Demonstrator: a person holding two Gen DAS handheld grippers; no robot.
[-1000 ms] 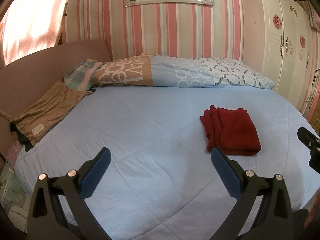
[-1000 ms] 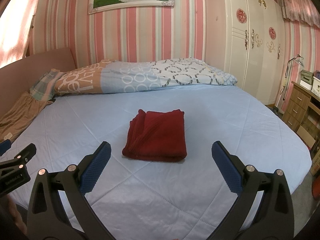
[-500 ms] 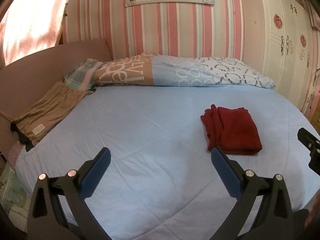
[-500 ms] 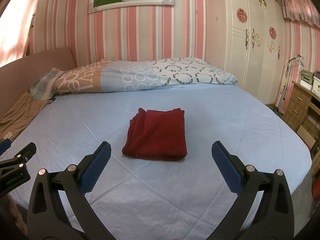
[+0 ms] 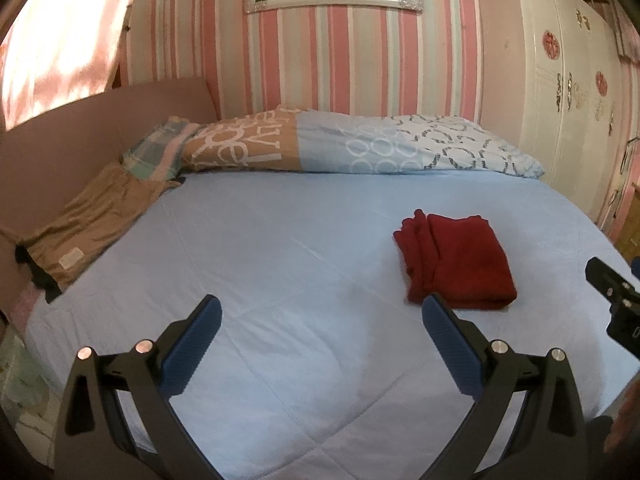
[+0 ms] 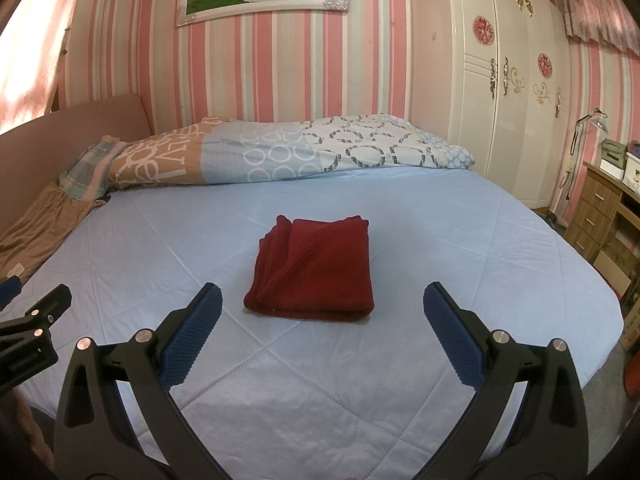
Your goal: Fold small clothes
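Note:
A dark red garment [image 6: 314, 268] lies folded into a neat rectangle on the light blue bed [image 6: 440, 248]. It also shows in the left wrist view [image 5: 456, 260], right of centre. My right gripper [image 6: 322, 304] is open and empty, held above the bed just in front of the garment. My left gripper [image 5: 320, 316] is open and empty, to the left of the garment. A brown garment [image 5: 88, 220] lies spread at the bed's far left edge; it also shows in the right wrist view [image 6: 36, 228].
A rolled patterned duvet [image 6: 280, 152] and a plaid pillow [image 5: 156, 152] lie along the head of the bed. A white wardrobe [image 6: 508, 80] and a wooden drawer unit [image 6: 600, 208] stand to the right. A pink headboard [image 5: 80, 132] runs along the left.
Both grippers have pulled back slightly from the bed and stay open. The folded red garment has not moved.

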